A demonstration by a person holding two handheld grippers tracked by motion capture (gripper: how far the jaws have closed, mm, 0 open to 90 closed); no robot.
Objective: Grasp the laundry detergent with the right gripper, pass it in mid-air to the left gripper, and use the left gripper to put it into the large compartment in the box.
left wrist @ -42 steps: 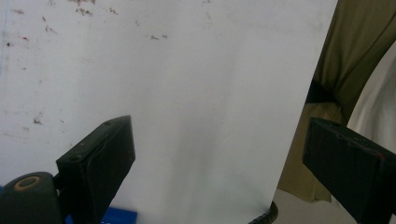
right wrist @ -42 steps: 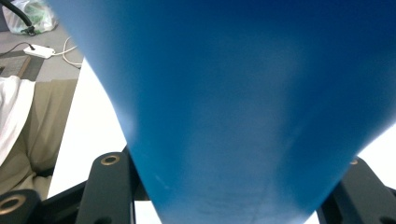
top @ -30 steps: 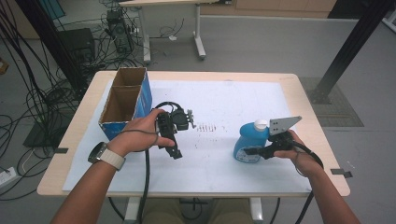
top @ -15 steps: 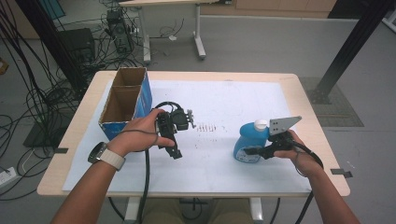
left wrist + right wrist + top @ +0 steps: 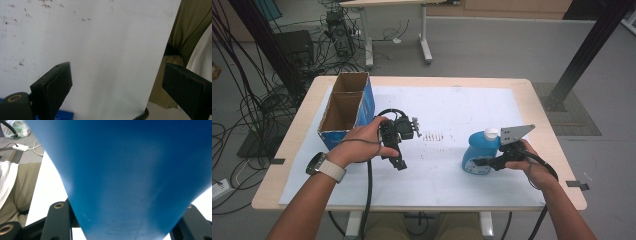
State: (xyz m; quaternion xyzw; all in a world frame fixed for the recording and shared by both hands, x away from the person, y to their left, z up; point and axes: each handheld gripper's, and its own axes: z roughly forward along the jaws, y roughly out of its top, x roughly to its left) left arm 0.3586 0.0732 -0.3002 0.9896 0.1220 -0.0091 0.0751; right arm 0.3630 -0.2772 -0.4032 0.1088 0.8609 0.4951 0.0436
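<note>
A blue bottle (image 5: 476, 152) with a white cap (image 5: 491, 133) stands upright on the white table cover (image 5: 462, 107), right of centre. My right gripper (image 5: 486, 161) is shut on its lower body from the right. In the right gripper view the blue bottle (image 5: 130, 175) sits tight between the two black jaws of that gripper (image 5: 125, 220). My left gripper (image 5: 399, 163) is held at centre left, pointing back toward the person. Its jaws stand wide apart in the left gripper view (image 5: 120, 87), with nothing but bare cover between them.
An open cardboard box (image 5: 346, 107) with blue sides and two compartments stands at the left rear of the table. Cables and equipment lie on the floor at the left. A black post (image 5: 592, 45) rises beyond the right rear corner.
</note>
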